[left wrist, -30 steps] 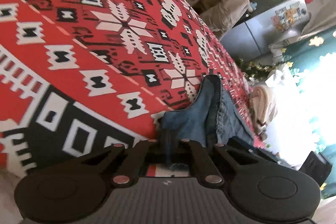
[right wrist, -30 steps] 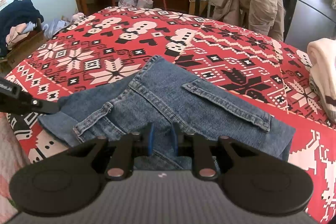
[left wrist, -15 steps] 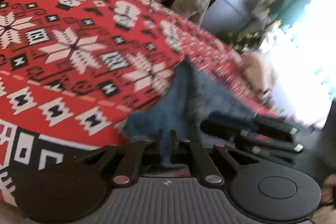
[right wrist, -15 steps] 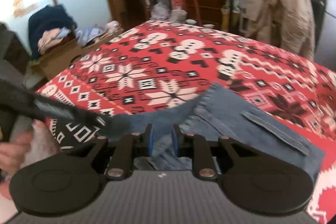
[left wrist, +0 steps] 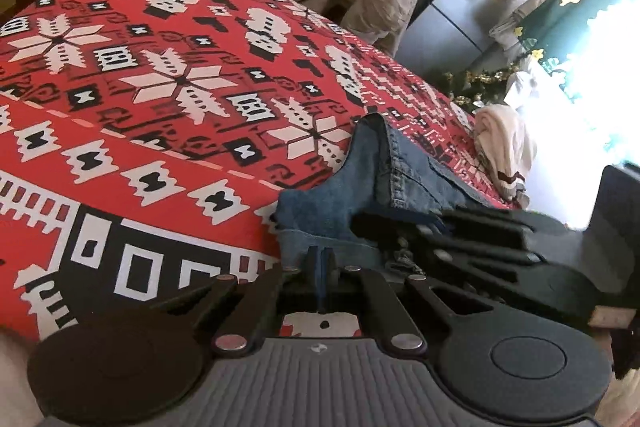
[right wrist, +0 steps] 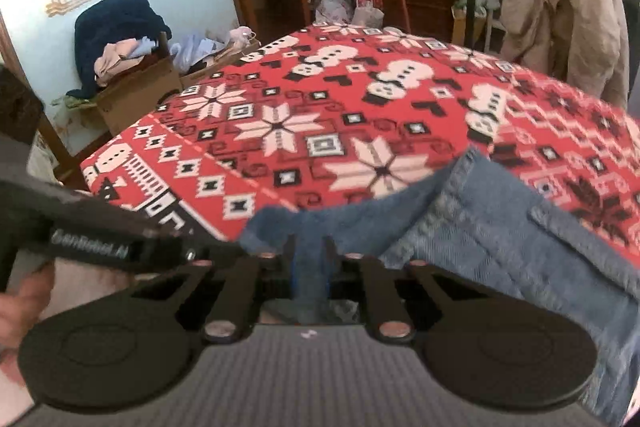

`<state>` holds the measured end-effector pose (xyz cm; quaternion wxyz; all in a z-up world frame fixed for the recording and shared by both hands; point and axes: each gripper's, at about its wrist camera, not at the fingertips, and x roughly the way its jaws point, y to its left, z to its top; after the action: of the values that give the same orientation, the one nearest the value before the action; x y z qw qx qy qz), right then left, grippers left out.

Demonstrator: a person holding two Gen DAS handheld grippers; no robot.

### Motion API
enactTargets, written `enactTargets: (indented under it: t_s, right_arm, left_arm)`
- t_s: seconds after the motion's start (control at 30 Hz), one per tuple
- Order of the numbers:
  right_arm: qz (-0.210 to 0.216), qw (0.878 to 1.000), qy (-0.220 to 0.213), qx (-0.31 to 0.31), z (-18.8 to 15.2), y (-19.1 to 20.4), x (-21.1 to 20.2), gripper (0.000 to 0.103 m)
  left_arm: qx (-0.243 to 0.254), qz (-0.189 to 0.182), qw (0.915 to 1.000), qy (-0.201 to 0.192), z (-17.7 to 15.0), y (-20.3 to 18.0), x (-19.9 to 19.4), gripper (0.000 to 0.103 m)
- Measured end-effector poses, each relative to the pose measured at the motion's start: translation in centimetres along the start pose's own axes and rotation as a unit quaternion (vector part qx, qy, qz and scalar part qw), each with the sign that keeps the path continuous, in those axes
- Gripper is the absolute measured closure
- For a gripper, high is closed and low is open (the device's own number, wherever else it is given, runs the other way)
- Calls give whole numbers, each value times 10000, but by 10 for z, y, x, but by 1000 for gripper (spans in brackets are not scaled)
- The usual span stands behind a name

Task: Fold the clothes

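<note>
Jeans [left wrist: 360, 183] on blanket [left wrist: 160, 107]

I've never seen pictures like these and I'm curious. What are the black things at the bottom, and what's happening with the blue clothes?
Those black things are hand-held pinchers, each with two fingers, and a person holds one in each hand. A small camera sits on each one and looks forward along its fingers, so one picture comes from the left pincher and one from the right.

A red blanket with white snowflake patterns covers the surface. On it lie blue denim jeans, and farther off a cream-coloured bundle of cloth.

The left gripper is pinched shut on an edge of the jeans. The right gripper has denim between its fingers and its jaws are closing on it. The person is folding the jeans.
</note>
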<state>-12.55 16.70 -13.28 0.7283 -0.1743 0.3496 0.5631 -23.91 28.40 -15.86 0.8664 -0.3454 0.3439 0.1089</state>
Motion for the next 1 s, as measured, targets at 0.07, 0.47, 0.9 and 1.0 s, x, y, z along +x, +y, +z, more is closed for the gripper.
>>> enactTargets:
  t_s: [0.07, 0.47, 0.9, 1.0]
  right_arm:
    - [43, 9999, 122, -16, 6, 1, 15, 100]
    - [-417, 9991, -60, -29, 15, -18, 4, 99]
    - [-741, 9950, -39, 673, 20, -48, 22, 92]
    - [-723, 9940, -275, 771, 16, -48, -10, 84]
  left_arm:
    - [-67, 0, 10000, -29, -1, 1, 0, 101]
    - [-184, -45, 9998, -101, 1, 2, -6, 101]
    - [74, 178, 9997, -117, 5, -4, -6, 96]
    - [433, 272, 9986, -167, 9, -17, -11, 88]
